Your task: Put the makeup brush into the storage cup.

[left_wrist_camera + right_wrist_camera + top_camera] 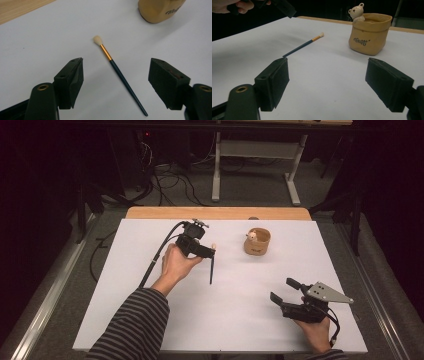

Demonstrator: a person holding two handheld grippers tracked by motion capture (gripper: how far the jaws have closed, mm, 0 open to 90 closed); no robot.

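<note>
Nothing picked up yet. Paintbrush (pixel 120 75) lies flat on the desk (pixel 150 320), well apart from the tan pouch (pixel 257 242). Left gripper (pixel 116 82) hovers over it, jaws apart; right gripper (pixel 286 291) waits near the front edge, jaws apart, empty. Grasp looks next.

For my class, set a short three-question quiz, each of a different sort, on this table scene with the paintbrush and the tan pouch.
1. True or false: the left tool is shut on the paintbrush.
2. What peeks over the rim of the tan pouch? A a toy bear, B a spoon, C a pencil.
3. Fill in: the right tool has its jaws ____.

Key: 1 false, the brush lies free on the white sheet between open jaws. 2 A, the toy bear. 3 open.
</note>
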